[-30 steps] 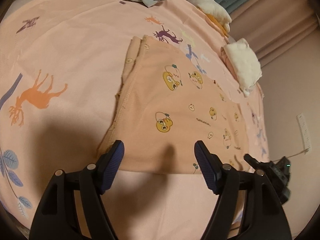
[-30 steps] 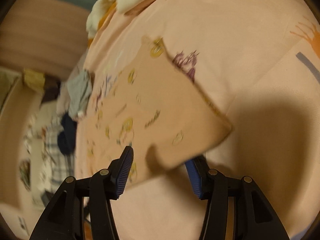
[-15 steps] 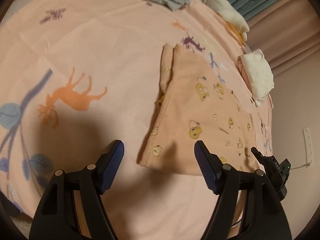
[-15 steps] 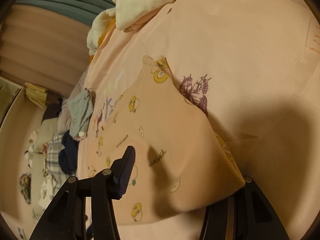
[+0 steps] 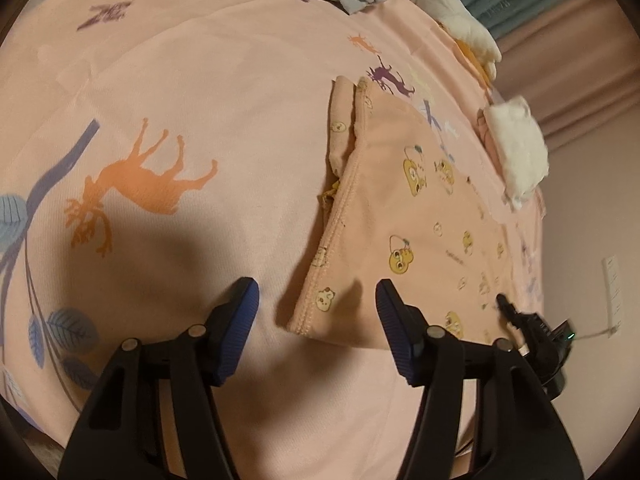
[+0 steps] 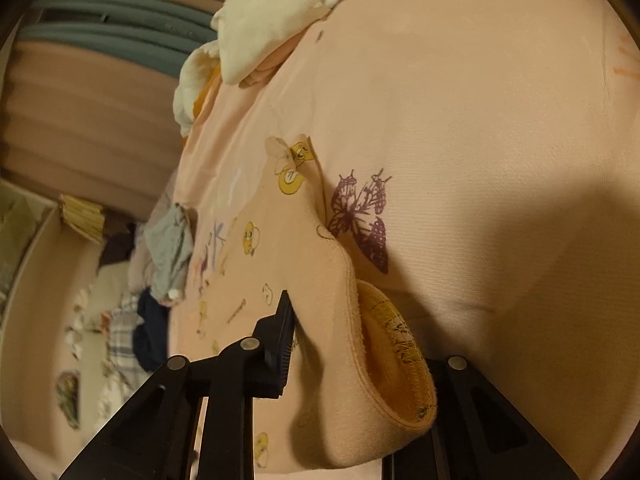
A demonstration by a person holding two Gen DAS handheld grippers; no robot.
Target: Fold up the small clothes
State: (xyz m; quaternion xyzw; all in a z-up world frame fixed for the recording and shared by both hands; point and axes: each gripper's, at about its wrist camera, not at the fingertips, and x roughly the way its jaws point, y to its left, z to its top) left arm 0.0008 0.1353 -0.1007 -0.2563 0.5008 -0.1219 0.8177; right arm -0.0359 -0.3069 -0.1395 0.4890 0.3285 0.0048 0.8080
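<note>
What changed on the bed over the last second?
The right claw closed onto the garment's near corner, bunching it; earlier that corner lay loose between open jaws. The left claw has been closing somewhat but is open, its jaws astride the garment's other near corner without gripping it. The garment lies flat, and the clothes piles are unmoved.

The left gripper [image 5: 316, 312] has black angular arms, ribbed blue pads [image 5: 240, 320] and silver pivot screws [image 5: 196, 330]. The right gripper [image 6: 320, 344] has matching black arms.

Dim, warm light; soft shadows fall forward (perhaps a lamp behind), fisheye edges bend and darken.
</note>
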